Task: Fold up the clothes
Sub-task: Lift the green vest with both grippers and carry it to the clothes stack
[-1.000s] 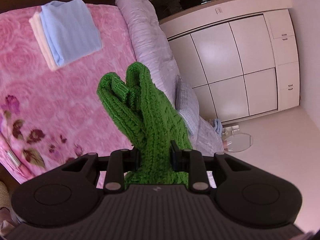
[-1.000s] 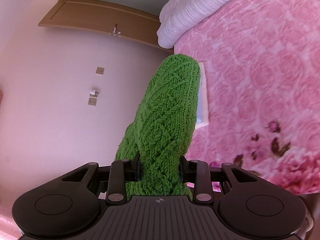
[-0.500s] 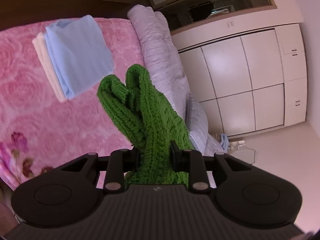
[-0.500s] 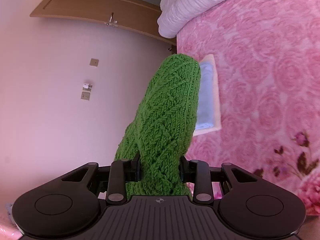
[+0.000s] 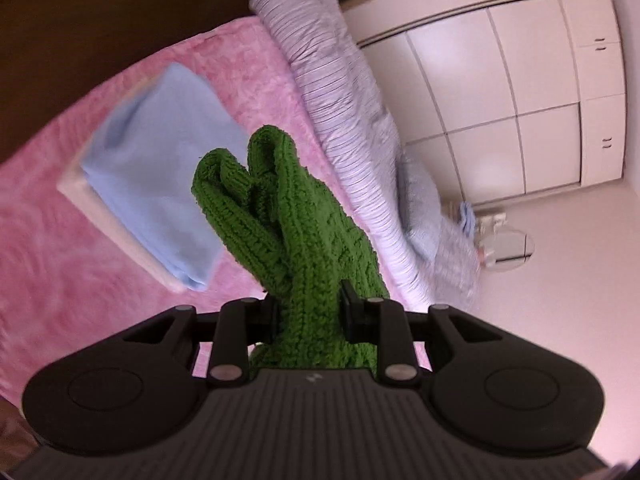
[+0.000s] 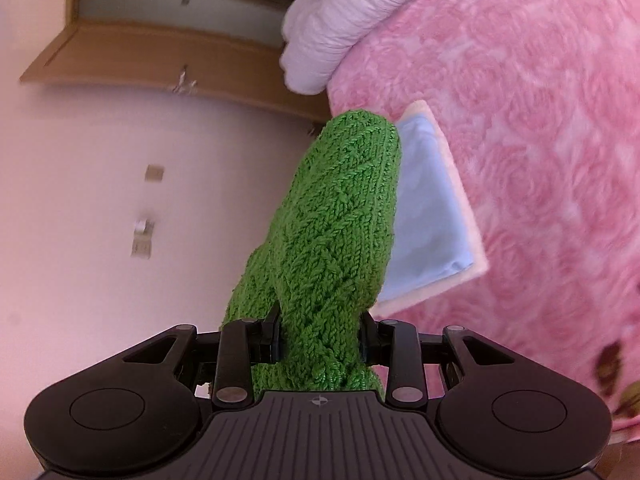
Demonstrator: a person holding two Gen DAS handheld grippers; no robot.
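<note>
The green knitted garment (image 5: 308, 240) is held up above the pink bed cover (image 5: 48, 232), pinched at two places. The left gripper (image 5: 309, 314) has its jaws drawn in narrow around a thick bunch of the knit, which rises in front of the lens with ribbed edges folded into lobes. The right gripper (image 6: 320, 338) clamps another bunch the same way — here the garment (image 6: 340, 224) shows a cable pattern and a smooth rounded top.

Both views catch the folded light-blue cloth (image 5: 156, 176) lying on a cream one on the plush, rose-textured cover (image 6: 528, 128), beside a ruched white duvet (image 5: 344, 128). Only the left view shows the white panelled wardrobe (image 5: 512, 96); only the right shows a pale wall with switch plates (image 6: 142, 240) and a wood-framed opening (image 6: 152, 44).
</note>
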